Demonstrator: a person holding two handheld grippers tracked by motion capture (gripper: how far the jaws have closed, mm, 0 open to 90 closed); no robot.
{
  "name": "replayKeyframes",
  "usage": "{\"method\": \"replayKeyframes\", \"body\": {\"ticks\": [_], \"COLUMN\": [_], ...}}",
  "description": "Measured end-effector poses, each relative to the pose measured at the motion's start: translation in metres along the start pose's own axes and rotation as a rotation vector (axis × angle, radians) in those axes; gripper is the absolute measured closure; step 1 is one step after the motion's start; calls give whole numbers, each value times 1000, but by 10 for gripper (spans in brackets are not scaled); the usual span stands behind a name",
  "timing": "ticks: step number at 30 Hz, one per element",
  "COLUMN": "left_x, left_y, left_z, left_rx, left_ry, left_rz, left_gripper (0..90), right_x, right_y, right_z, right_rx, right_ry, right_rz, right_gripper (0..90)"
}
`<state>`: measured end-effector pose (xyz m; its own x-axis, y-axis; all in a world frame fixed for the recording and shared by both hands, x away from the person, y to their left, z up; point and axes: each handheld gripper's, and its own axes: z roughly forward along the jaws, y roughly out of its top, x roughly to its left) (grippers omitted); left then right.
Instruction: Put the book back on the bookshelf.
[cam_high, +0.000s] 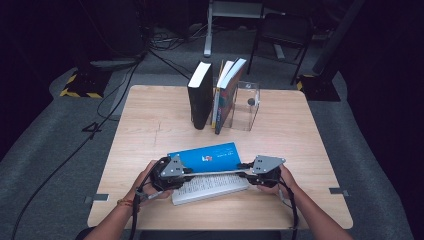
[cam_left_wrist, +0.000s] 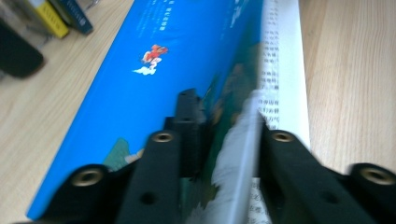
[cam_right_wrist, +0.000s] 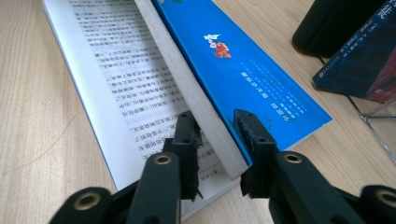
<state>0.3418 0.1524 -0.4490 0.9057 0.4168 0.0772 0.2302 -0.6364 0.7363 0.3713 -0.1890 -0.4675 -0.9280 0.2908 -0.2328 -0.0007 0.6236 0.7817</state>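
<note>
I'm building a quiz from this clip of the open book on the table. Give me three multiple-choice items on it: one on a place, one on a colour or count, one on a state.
1. Where do the upright books stand?
A. at the table's far edge, in a clear holder
B. beside the person's left hand
C. on the floor

2. What colour is the cover of the book being handled?
A. red
B. blue
C. green

3. How does that book lie?
A. shut flat
B. upright in the holder
C. partly open, printed pages showing

Answers:
1 A, the high view shows them at the far side, away from the hands.
2 B, all views show a blue cover.
3 C, the right gripper has the raised cover-side block of pages between its jaws above a printed page; the left gripper is at the other end.
</note>
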Motion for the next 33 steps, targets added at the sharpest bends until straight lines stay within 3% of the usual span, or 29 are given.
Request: {"method": "replayKeyframes", "body": {"ticks": [2,3,7,12,19,22,26,27,28,31,33], "left_x": [-1,-2,-18,-33,-39,-44,-47,-46,-44,-41,-40], "left_y": [1,2,15,26,32,32,30,29,28,27,26], "left_z": [-5,-8,-15,-12,12,20,31,32,31,29,29], "left_rx": [-18,-28,-12,18,71,103,149,164,164,159,159], "left_ry": [35,23,61,44,82,117,167,198,205,195,193], "left_rz": [-34,-33,13,14,-15,13,9,5,-4,-13,-4], "left_gripper": [566,517,428,422,416,437,507,546,647,698,719], "right_x": [3,5,11,14,20,23,27,28,28,25,21], "right_y": [3,6,15,19,27,30,34,34,34,31,27], "right_z": [0,-1,-4,-3,-3,-3,-2,-1,0,0,2], "right_rx": [0,0,10,41,56,59,56,58,59,13,1], "right_ry": [-12,-21,-36,-43,-47,-46,-38,-36,-33,-11,-11], "right_rz": [-10,-14,-36,-51,-62,-67,-66,-66,-63,-25,-21], "right_gripper": [757,762,777,775,775,775,773,773,769,719,602]}}
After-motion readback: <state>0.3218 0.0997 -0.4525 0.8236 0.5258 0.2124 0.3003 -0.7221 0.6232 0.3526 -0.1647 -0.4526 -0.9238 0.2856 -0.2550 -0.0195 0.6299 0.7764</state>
